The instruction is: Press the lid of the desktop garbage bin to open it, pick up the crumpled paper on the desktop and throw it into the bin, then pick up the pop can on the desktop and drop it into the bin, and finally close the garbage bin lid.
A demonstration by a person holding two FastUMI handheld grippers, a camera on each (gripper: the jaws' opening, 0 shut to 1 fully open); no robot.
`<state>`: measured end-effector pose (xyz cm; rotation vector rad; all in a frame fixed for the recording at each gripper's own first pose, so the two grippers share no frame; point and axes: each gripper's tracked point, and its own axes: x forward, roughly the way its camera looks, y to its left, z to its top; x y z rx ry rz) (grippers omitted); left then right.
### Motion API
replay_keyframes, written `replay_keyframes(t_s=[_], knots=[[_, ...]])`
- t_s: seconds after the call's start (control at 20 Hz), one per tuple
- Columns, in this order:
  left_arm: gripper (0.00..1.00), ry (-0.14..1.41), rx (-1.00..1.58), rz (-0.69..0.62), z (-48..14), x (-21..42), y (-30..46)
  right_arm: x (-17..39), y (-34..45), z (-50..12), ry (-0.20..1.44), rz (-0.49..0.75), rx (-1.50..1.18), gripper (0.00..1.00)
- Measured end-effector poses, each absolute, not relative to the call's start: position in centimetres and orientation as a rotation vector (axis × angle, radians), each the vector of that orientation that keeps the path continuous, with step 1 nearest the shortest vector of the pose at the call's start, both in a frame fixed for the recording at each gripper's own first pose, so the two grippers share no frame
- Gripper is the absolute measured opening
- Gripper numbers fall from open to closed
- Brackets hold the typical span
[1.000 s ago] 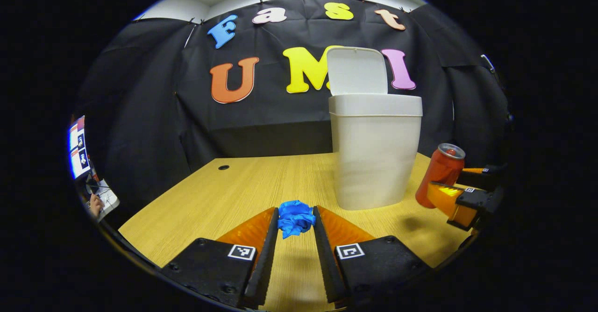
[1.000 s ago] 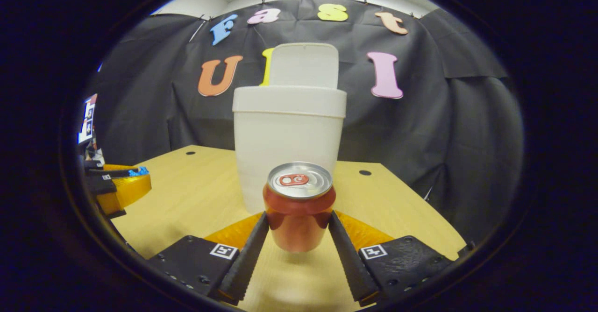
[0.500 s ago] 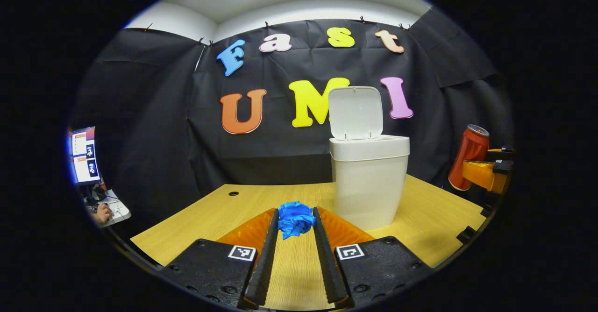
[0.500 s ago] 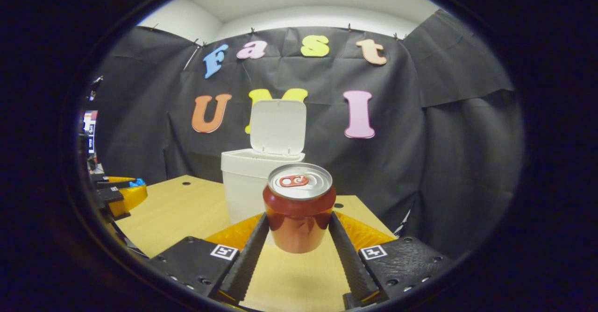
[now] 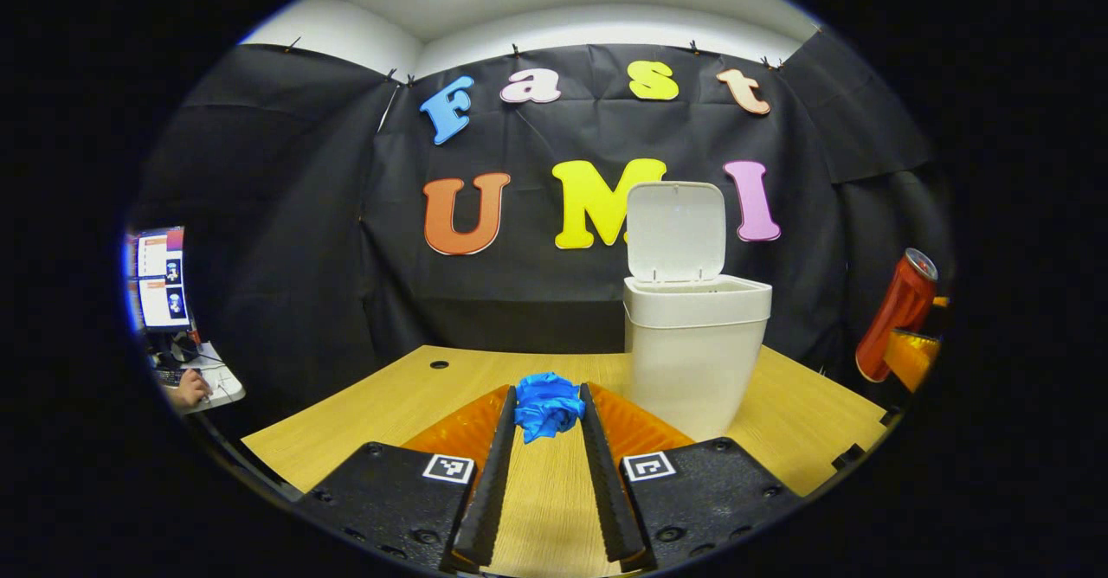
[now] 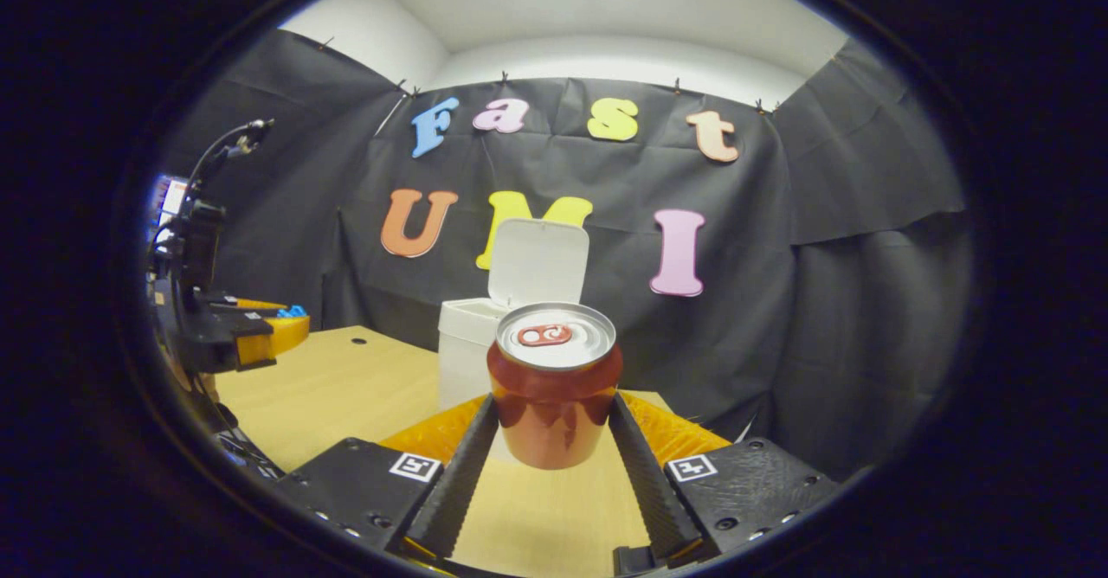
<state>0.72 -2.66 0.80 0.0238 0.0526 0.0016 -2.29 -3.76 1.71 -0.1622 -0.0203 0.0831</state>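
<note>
The white garbage bin [image 5: 695,353] stands on the wooden table with its lid [image 5: 676,230] swung up. My left gripper [image 5: 547,405] is shut on the blue crumpled paper [image 5: 547,405], held above the table, back from the bin and a little left of it. In the right gripper view my right gripper [image 6: 554,409] is shut on the upright red pop can [image 6: 554,388], held in the air with the bin [image 6: 467,353] behind it and its lid [image 6: 538,262] up. The can [image 5: 896,314] also shows at the far right of the left gripper view. The left gripper [image 6: 290,320] with the paper [image 6: 294,311] sits far left.
The wooden table [image 5: 415,388] has a cable hole [image 5: 439,364] near its far left edge. A monitor [image 5: 160,277] and a person's hand [image 5: 186,389] at a keyboard lie beyond the table's left side. A stand with a cable [image 6: 212,215] rises at the left.
Both grippers have risen and pulled back from the bin with their loads still held; the bin looks smaller and lower in both views.
</note>
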Motion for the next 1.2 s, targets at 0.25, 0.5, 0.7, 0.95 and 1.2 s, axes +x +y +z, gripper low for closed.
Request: replay_keyframes(t_s=[0.25, 0.5, 0.7, 0.95, 1.2], knots=[[0.48, 0.028, 0.025, 0.018, 4.5, 2.8, -2.8, -1.9, -3.3, 1.3, -0.009, 0.106, -0.172, 0.80], [0.48, 0.025, 0.024, 0.003, 7.7, 6.9, -4.3, -0.3, -5.1, 0.7, 0.010, 0.083, -0.150, 0.80], [0.48, -0.037, -0.002, -0.073, 11.6, 11.0, -7.5, 0.3, -6.5, 0.9, 0.001, 0.073, -0.135, 0.80], [0.47, -0.110, 0.078, -0.145, 13.9, 16.6, -12.2, 1.2, -8.6, 1.1, -0.006, 0.057, -0.093, 0.80], [0.48, -0.117, 0.071, -0.217, 12.8, 21.4, -17.5, 2.0, -11.6, 1.3, -0.010, 0.011, -0.051, 0.80]])
